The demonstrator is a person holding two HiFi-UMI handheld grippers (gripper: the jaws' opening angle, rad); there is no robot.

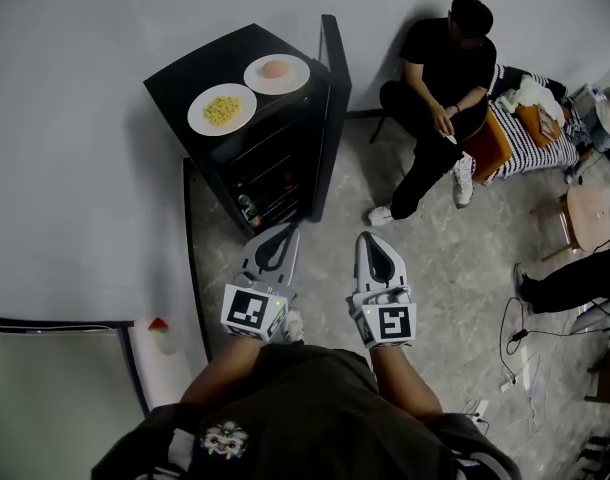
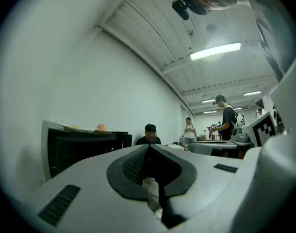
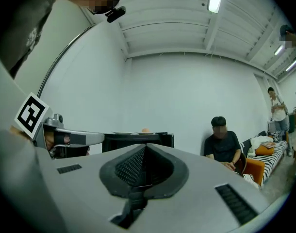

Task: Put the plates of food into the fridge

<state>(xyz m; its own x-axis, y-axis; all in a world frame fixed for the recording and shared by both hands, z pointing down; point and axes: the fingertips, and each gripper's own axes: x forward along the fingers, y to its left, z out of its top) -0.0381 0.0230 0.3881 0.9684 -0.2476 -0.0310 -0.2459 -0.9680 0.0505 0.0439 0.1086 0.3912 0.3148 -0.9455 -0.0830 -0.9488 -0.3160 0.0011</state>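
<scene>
Both plates sit on top of the black fridge (image 1: 190, 76) at far left, the yellow-food plate (image 1: 222, 110) nearer and the pink-food plate (image 1: 277, 73) just beside it, farther right. The fridge door (image 1: 332, 78) stands open. The left gripper (image 1: 282, 231) and right gripper (image 1: 369, 240) hang side by side near the person, well apart from the fridge, each clenched on nothing.

Ceiling tube light (image 2: 215, 51) shines bright and even, with fisheye bending and dark corners.
</scene>
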